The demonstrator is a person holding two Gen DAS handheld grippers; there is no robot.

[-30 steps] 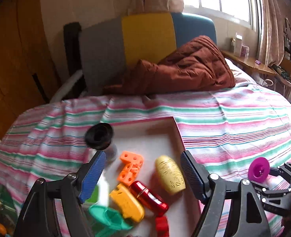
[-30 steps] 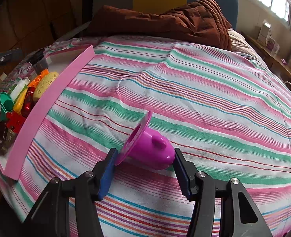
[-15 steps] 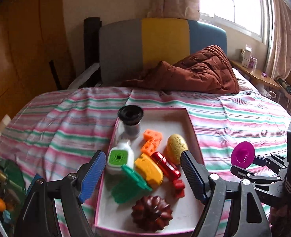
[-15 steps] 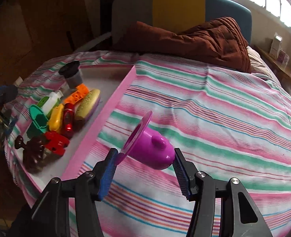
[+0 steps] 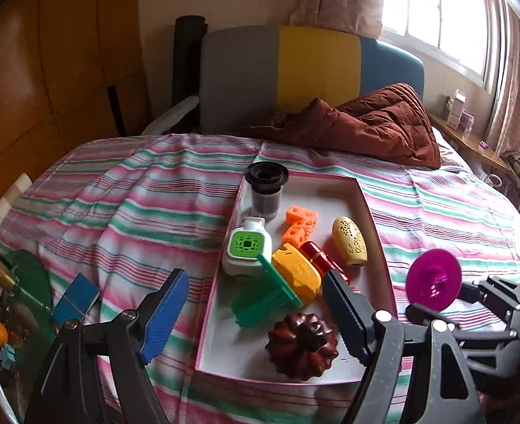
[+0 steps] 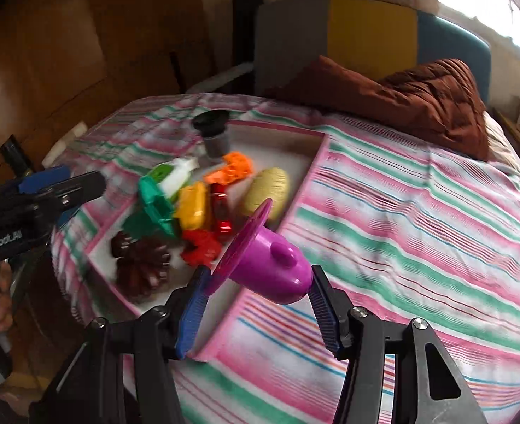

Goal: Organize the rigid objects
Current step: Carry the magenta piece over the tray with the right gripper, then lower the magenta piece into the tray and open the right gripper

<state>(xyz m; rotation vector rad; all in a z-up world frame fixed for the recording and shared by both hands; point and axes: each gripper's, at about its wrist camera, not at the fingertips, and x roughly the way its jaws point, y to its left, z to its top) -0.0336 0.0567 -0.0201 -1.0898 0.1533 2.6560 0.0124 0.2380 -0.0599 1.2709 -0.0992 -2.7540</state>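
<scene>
Magenta flanged cup [image 6: 272, 268] tilted on its side, airborne at the pink tray's [image 6: 304, 176] four o'clock edge.

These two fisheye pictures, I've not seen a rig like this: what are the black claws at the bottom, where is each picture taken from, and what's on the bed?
The black claws are hand-held two-finger grippers, one in each of a person's hands, with no robot arm. Each carries a camera looking forward along its fingers.

In the left wrist view, the left gripper is open and holds nothing. In the right wrist view, the right gripper is shut on a purple toy with a wide flange.

On the striped bedspread lies a pink-rimmed tray holding small toys, among them a brown pumpkin shape, an orange block piece and a yellow oval.
</scene>
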